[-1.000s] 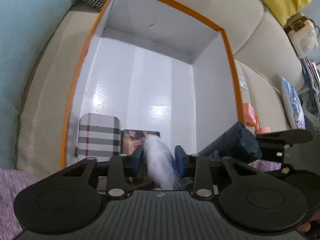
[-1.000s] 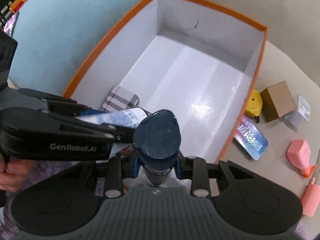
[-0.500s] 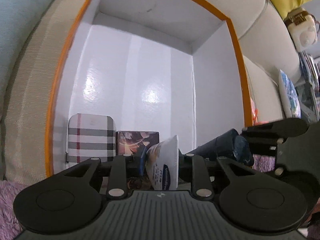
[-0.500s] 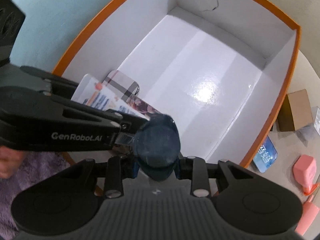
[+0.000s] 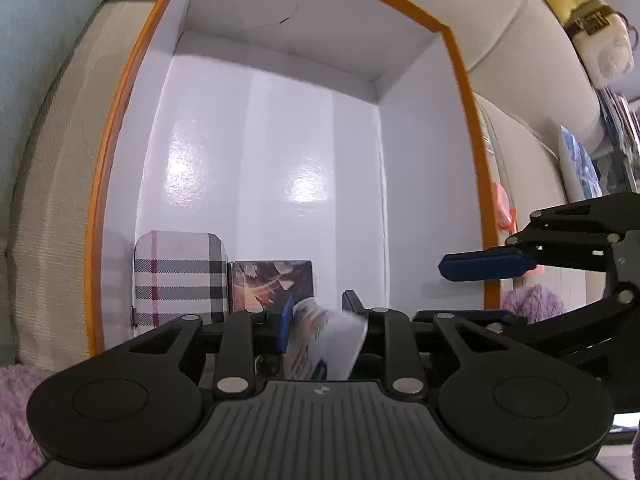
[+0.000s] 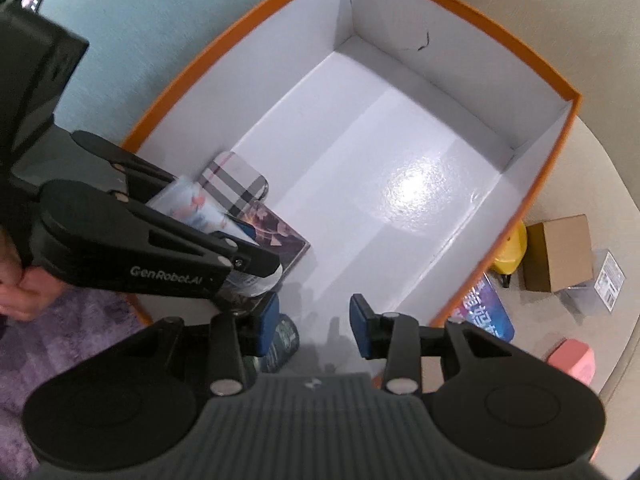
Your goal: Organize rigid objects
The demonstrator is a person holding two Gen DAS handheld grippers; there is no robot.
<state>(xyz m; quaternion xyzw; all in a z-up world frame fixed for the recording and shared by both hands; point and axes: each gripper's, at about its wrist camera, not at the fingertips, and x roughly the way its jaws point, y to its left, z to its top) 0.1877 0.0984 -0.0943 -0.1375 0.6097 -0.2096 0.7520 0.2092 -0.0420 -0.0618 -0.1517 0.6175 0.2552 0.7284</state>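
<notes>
An orange-rimmed white box (image 5: 466,92) (image 6: 560,168) holds a plaid tin (image 5: 178,276) (image 6: 234,178) and a dark picture box (image 5: 270,286) (image 6: 276,234) at its near end. My left gripper (image 5: 318,312) (image 6: 240,248) is shut on a white printed tube (image 5: 326,338) (image 6: 188,204) over the box's near corner. My right gripper (image 6: 314,316) is open and empty inside the near end; its blue pad shows in the left wrist view (image 5: 486,268). A dark blue bottle (image 6: 282,342) lies in the box just below the right gripper's left finger.
On the beige cushion right of the box lie a blue tin (image 6: 486,314), a yellow object (image 6: 510,252), a brown carton (image 6: 558,254), a clear box (image 6: 598,286) and pink items (image 6: 572,364). A purple fuzzy rug (image 6: 60,344) lies at the near left.
My right gripper opened and let go of the dark blue bottle, which now lies in the box. My left gripper moved lower with the white tube still held.
</notes>
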